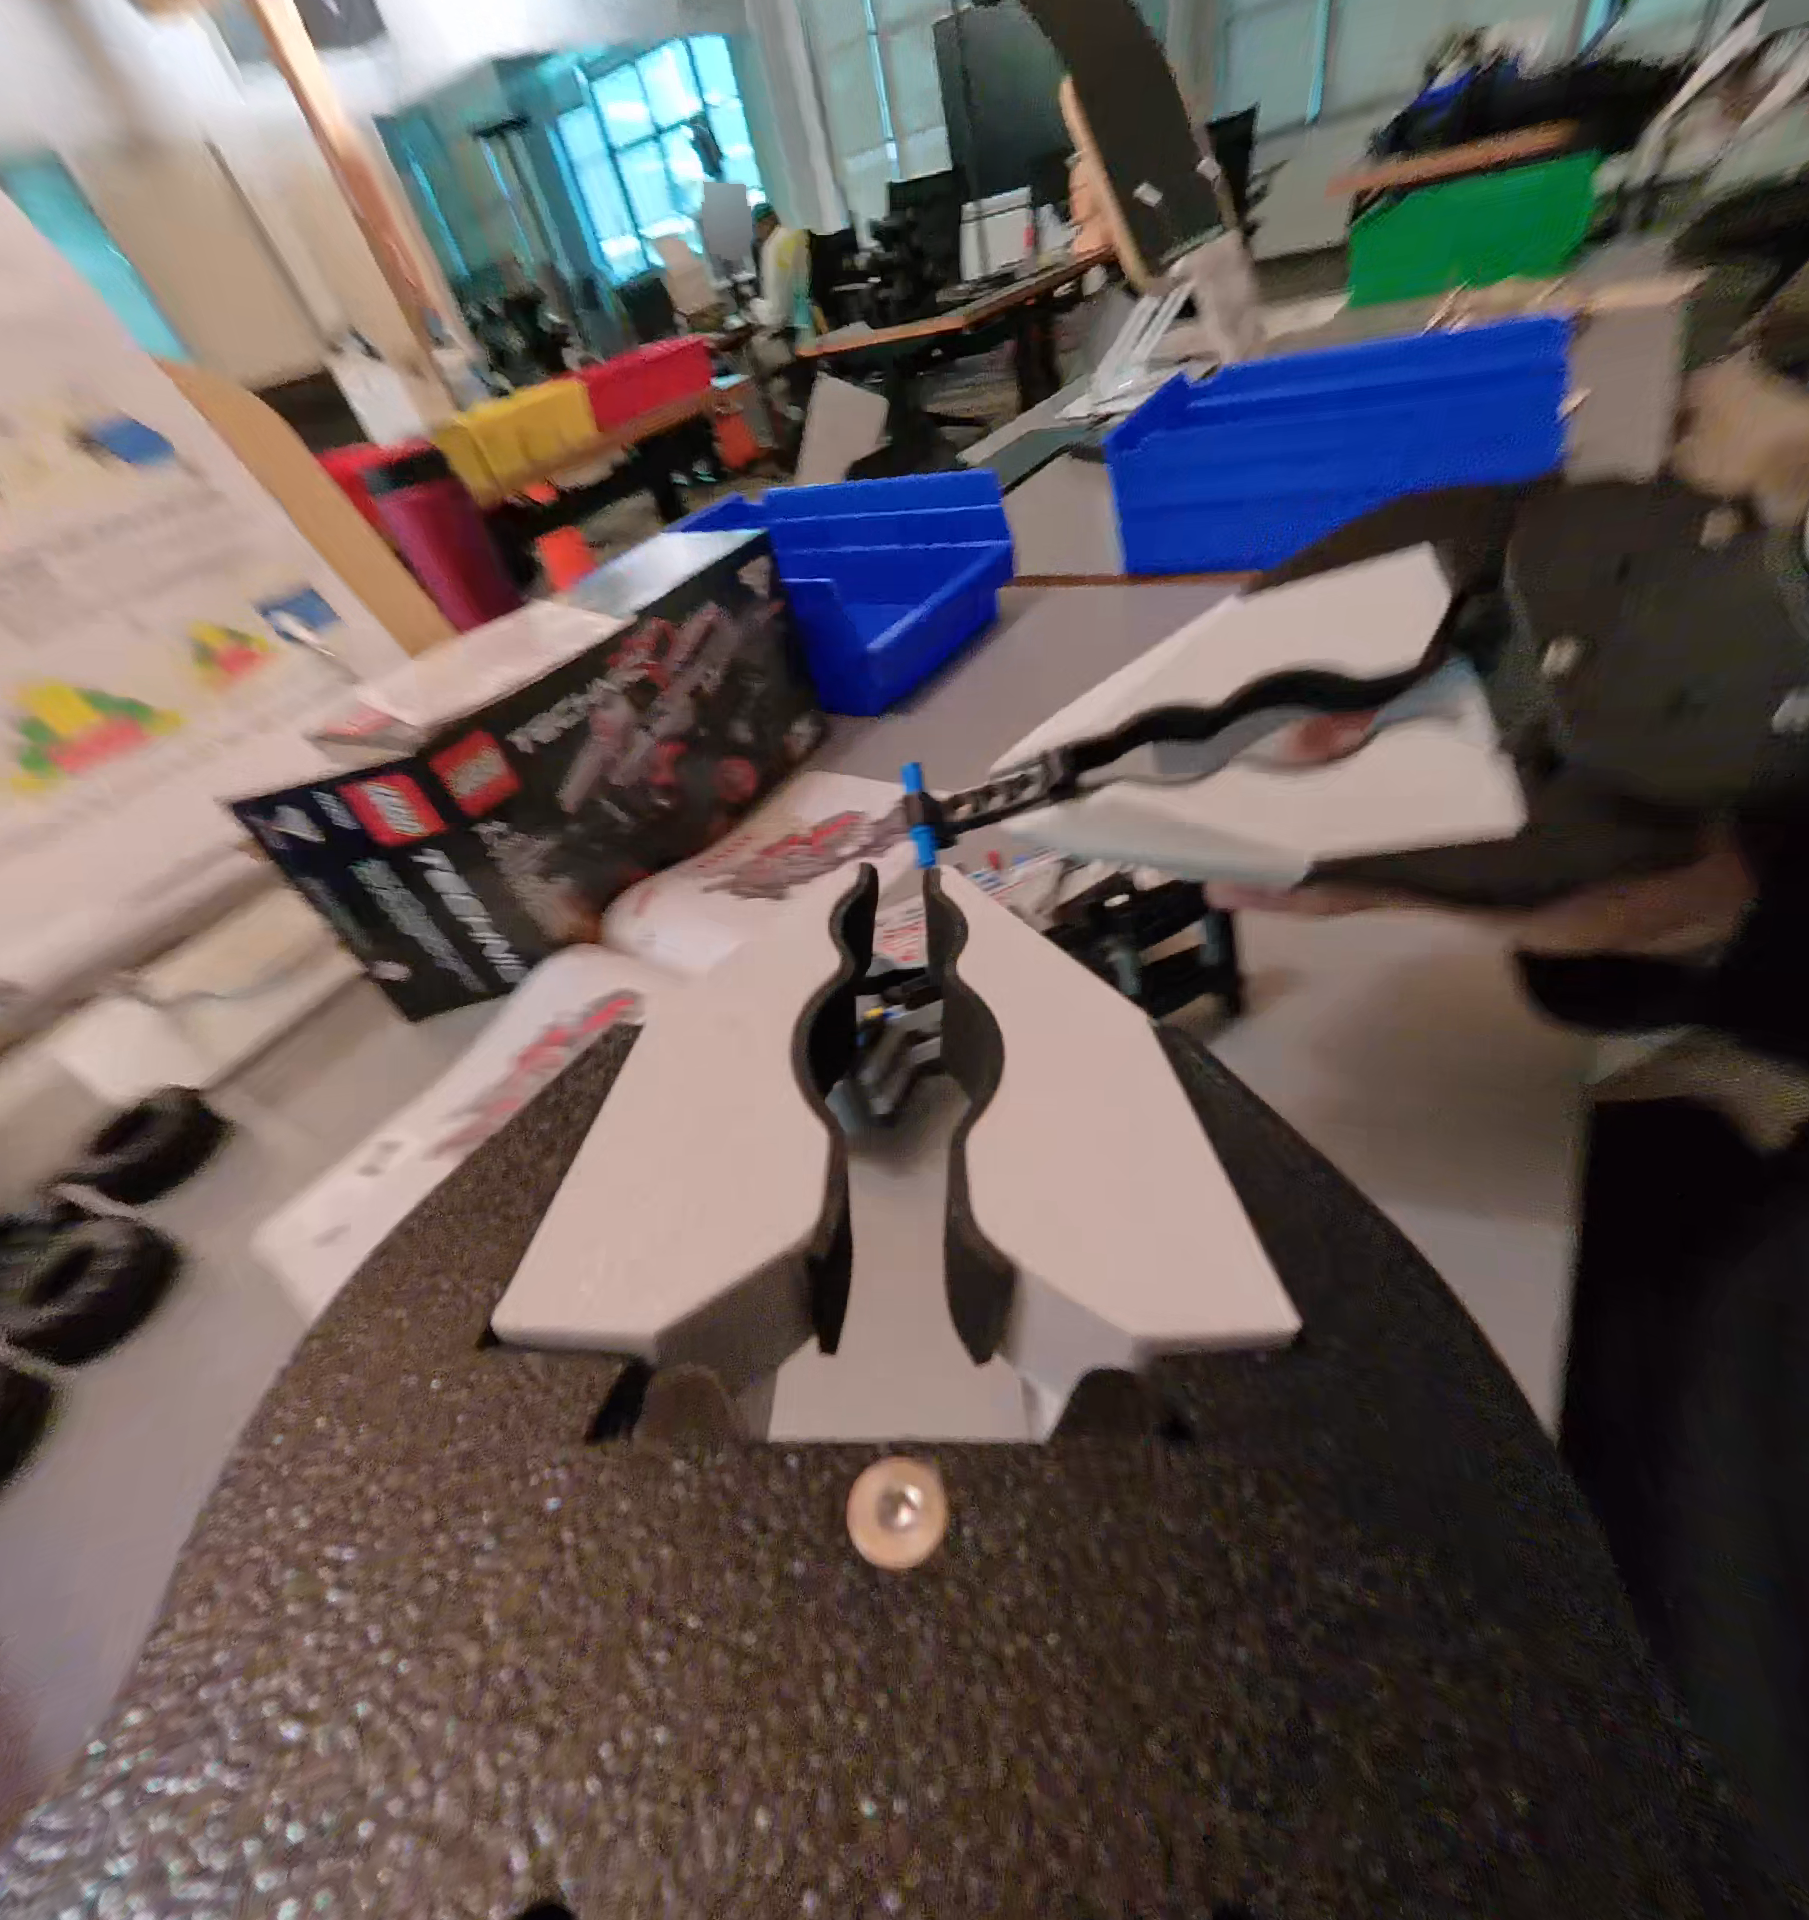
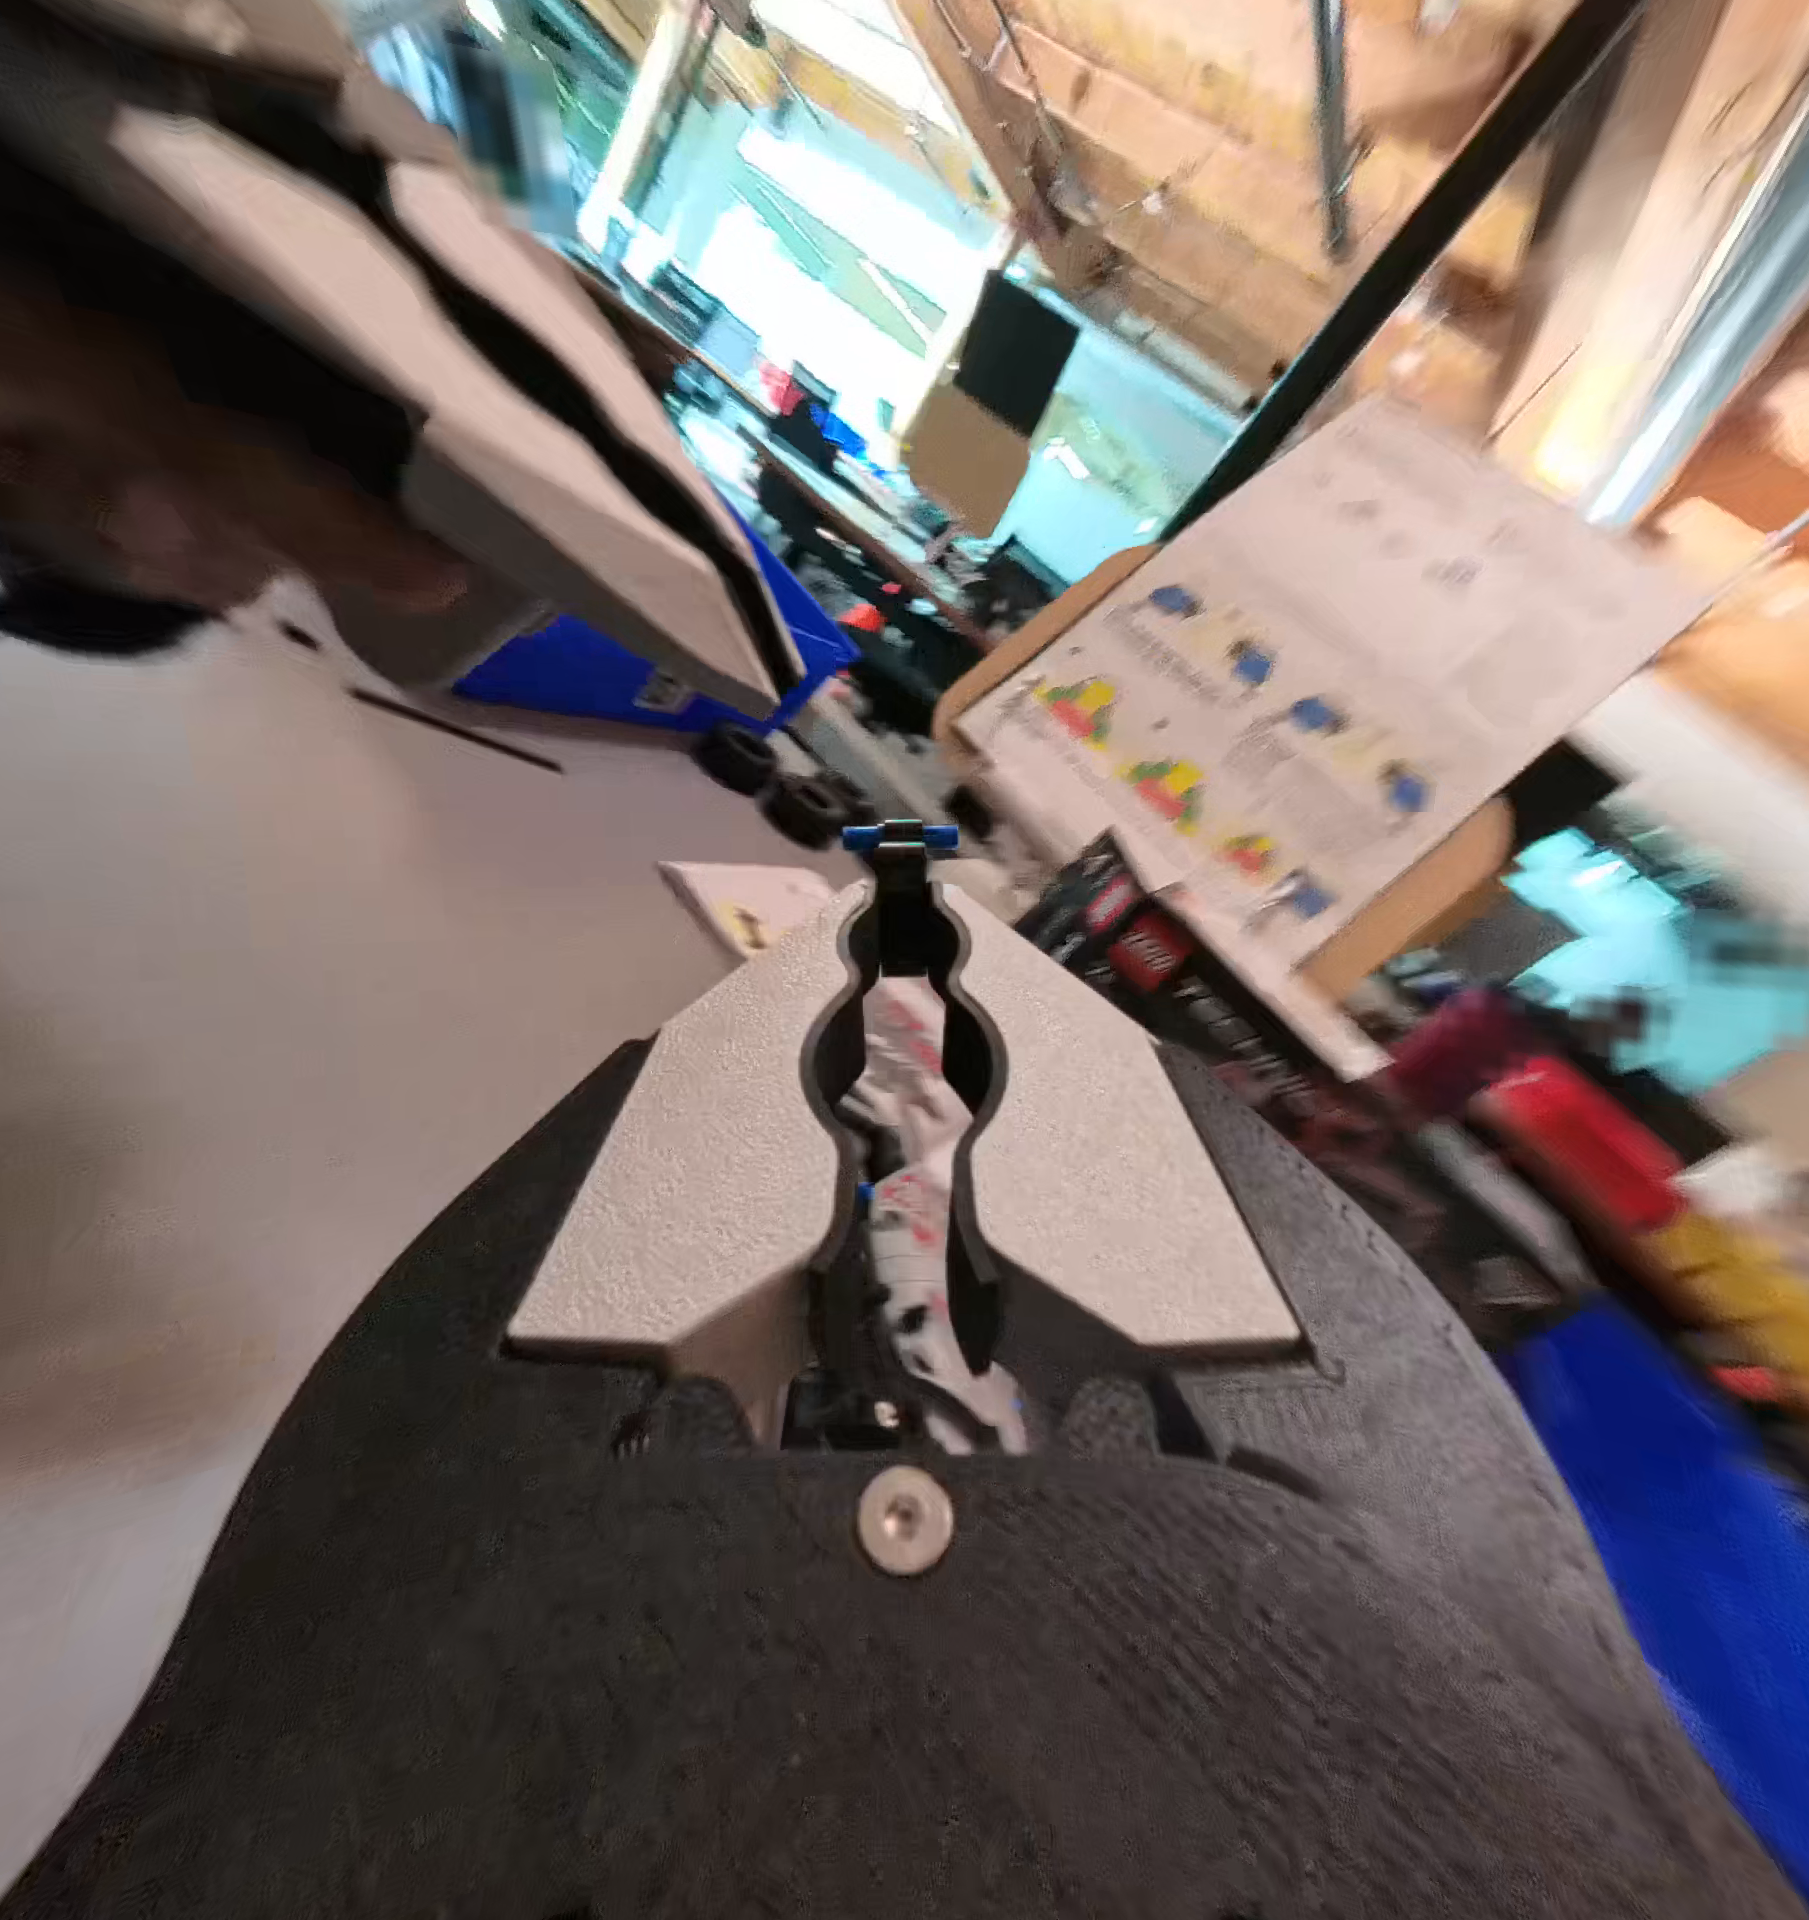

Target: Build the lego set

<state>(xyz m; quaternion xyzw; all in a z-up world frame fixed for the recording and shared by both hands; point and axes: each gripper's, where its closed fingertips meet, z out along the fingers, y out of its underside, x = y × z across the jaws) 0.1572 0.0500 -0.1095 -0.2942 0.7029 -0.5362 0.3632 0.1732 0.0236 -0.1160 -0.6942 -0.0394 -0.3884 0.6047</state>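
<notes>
My right gripper [image 2: 905, 904] is shut on a short black beam [image 2: 902, 920] that sticks out past its fingertips. A blue pin [image 2: 858, 836] runs crosswise through the beam's far end. In the left wrist view the right gripper [image 1: 1025, 790] comes in from the right and holds the beam [image 1: 993, 795] above the table. The blue pin [image 1: 915, 816] hangs just above my left gripper [image 1: 897, 888]. The left jaws stand slightly apart with nothing between them. The left gripper's fingers [image 2: 567, 499] also show at the upper left of the right wrist view.
A black set box [image 1: 526, 790] and white instruction booklets [image 1: 775, 852] lie on the grey table [image 1: 1347, 1039]. Blue bins [image 1: 900, 603] stand behind. Black tyres [image 1: 58, 1268] lie at the left. A black partial build [image 1: 1160, 945] sits under the right gripper. A picture board [image 2: 1295, 707] stands beside the table. Across from one pair of fingers to the other is roughly 4 cm.
</notes>
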